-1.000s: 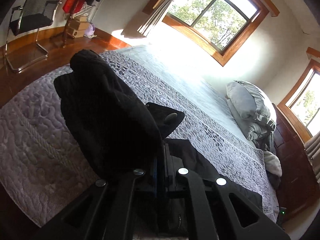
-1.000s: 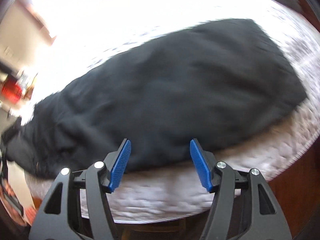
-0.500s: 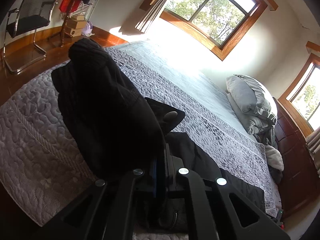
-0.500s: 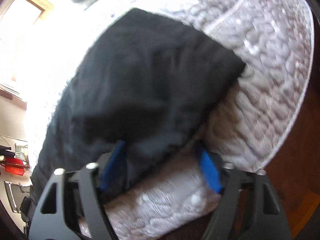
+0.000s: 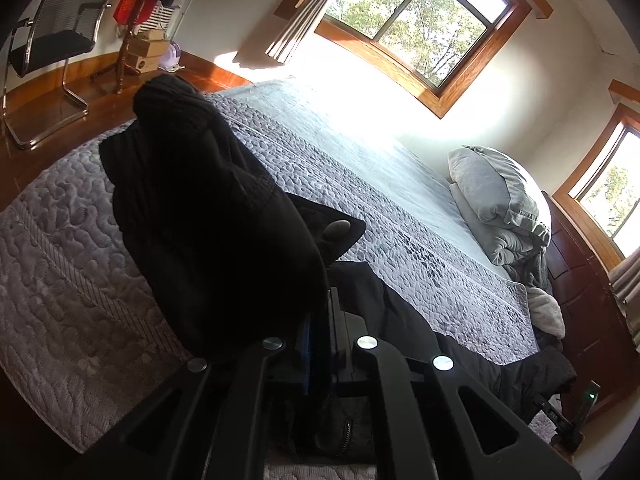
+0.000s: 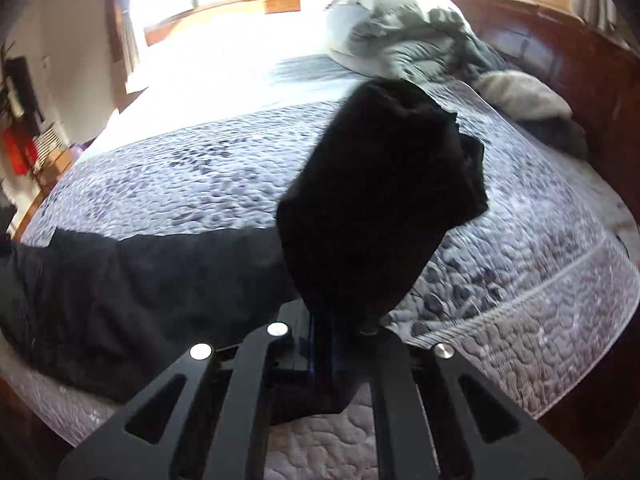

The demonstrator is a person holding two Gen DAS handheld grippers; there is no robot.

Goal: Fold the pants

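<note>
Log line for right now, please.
left gripper: shut on black fabric pants | right gripper: shut on pants | pants: both ends lifted | surface: grey quilted bedspread

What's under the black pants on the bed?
Under the black pants lies the grey quilted bedspread, showing all around them. The quilt directly beneath is covered, so anything there cannot be seen. Each end hangs lifted, from the left tool and right tool.

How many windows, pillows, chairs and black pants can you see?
Windows: 2
Pillows: 2, stacked
Chairs: 1
Black pants: 1
Total: 6
</note>
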